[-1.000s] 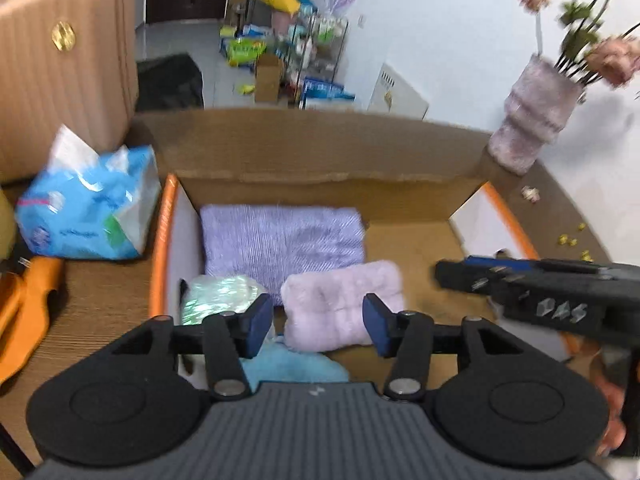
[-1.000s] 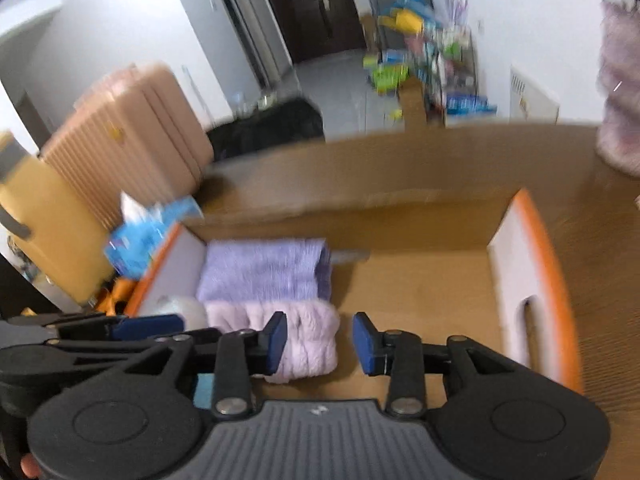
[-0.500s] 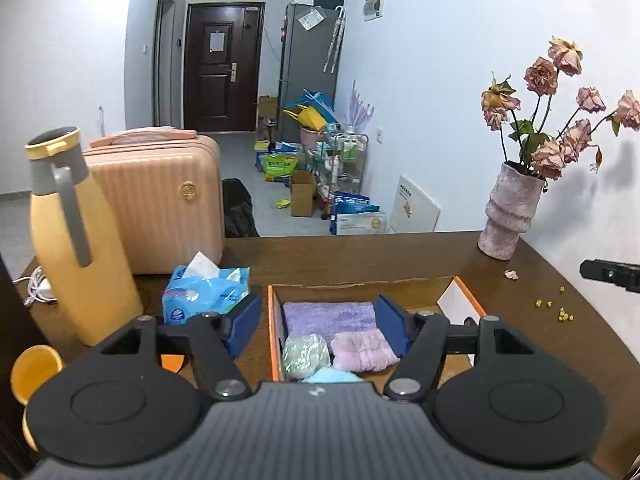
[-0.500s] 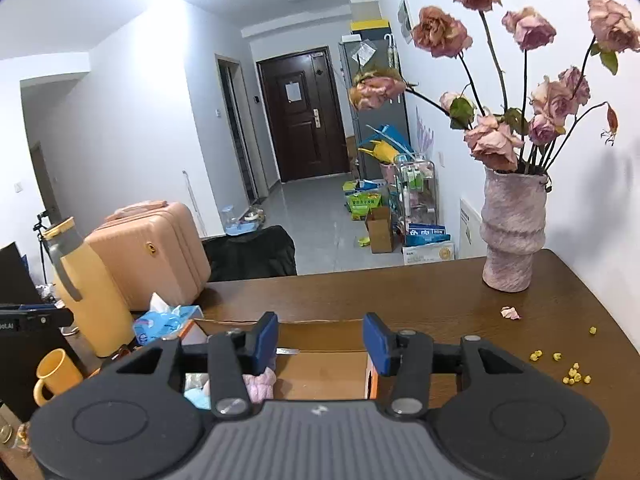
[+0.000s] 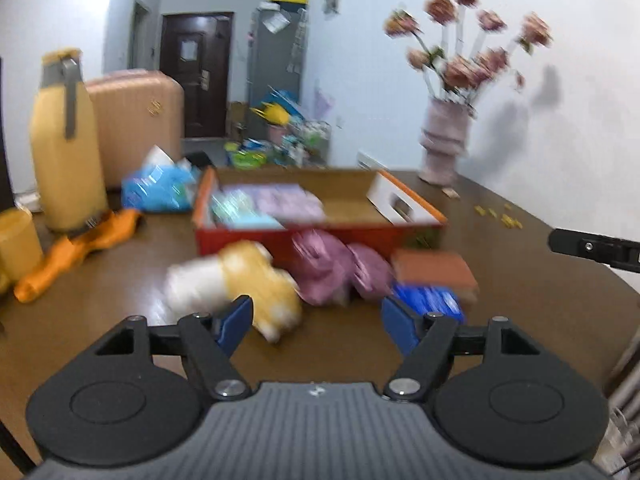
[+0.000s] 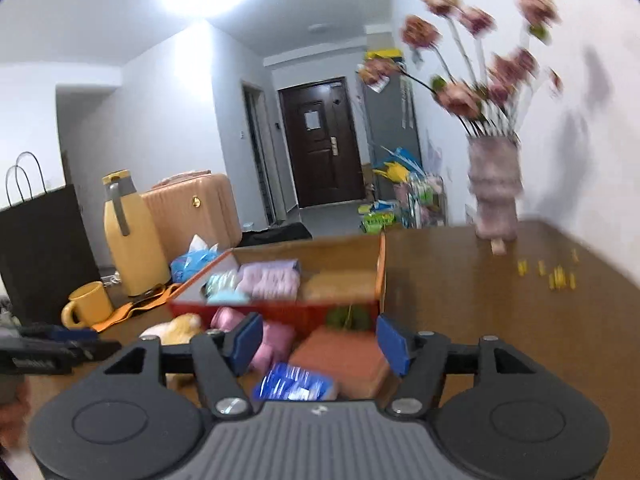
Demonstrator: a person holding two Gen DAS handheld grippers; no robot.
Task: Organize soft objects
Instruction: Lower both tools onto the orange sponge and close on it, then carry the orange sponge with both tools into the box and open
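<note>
An orange-rimmed cardboard box [image 5: 320,236] [image 6: 378,268] on the brown table holds folded purple towels [image 5: 280,200] [image 6: 270,278] and a light blue cloth. In front of it lie a yellow and white plush toy [image 5: 248,280] [image 6: 176,328], pink rolled cloths [image 5: 332,264] [image 6: 272,340], an orange-brown block [image 5: 432,268] [image 6: 340,356] and a blue packet [image 5: 430,298] [image 6: 296,384]. My left gripper [image 5: 316,324] is back from the box, its jaws opening with nothing between them. My right gripper [image 6: 320,340] hangs over the block, jaws opening and empty.
A yellow thermos [image 5: 64,140] [image 6: 132,236], a yellow mug [image 6: 88,304], a blue tissue pack [image 5: 160,184], an orange cloth [image 5: 76,252] and a peach suitcase [image 6: 192,208] stand left. A vase of pink roses [image 5: 444,144] [image 6: 496,192] stands at the far right, with yellow bits [image 6: 556,276] nearby.
Both grippers pulled back from inside the box and widened their jaws. The loose soft items in front of the box have come into view.
</note>
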